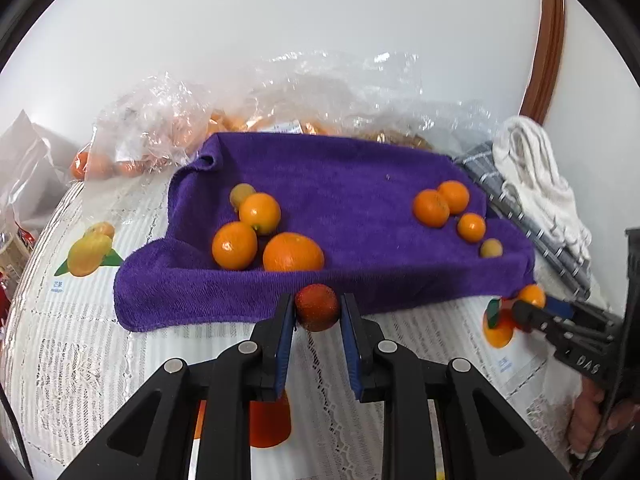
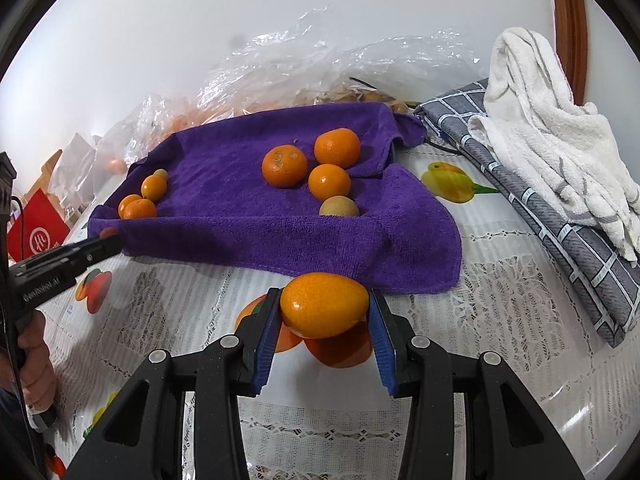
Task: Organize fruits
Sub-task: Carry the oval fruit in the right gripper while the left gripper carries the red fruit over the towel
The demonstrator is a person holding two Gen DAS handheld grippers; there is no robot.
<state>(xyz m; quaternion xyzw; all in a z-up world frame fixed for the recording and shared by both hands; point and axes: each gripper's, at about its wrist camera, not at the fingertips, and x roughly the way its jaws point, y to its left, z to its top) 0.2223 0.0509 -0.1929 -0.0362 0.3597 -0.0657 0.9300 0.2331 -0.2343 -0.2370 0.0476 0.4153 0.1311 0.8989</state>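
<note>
Now | left gripper (image 1: 317, 309) clenched on a dark-red fruit (image 1: 318, 307) at the purple towel (image 1: 352, 200) front edge | right gripper (image 2: 324, 307) clamps an orange kumquat (image 2: 324, 305) there too | towel fold ahead | only right view: red bag (image 2: 35, 232).

Our left gripper (image 1: 317, 312) and right gripper (image 2: 324, 312) are matte black plastic with ribbed blue pads (image 1: 285, 344) and silver round pivot pins. White lettering marks each body's side, and bare-skinned fingers (image 2: 38, 364) wrap the handles behind.
</note>
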